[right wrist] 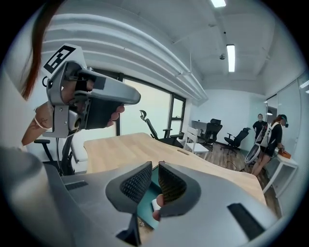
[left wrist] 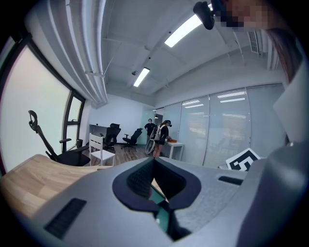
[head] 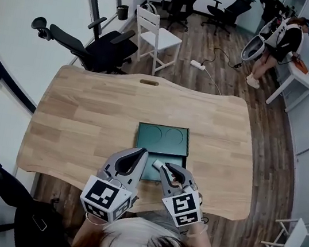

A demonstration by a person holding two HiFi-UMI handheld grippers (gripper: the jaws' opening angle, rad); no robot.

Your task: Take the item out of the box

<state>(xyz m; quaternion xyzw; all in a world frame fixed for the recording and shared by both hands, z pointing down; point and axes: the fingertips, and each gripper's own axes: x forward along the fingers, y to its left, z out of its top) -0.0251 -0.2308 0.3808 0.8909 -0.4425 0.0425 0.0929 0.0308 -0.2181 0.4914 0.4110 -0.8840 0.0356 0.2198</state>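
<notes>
As you held both at the box (head: 163, 139), left gripper (head: 140, 152) stood closed; right gripper (head: 165, 167) jaws gaped slightly beside the item (head: 158, 163).

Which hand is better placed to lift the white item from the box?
Probably right: the right gripper is beside the white item at the green box; the left gripper sits farther off.

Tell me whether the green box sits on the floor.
No, the green box rests on the wooden table, near the edge closest to the person.

No legible text, label or number anywhere.
</notes>
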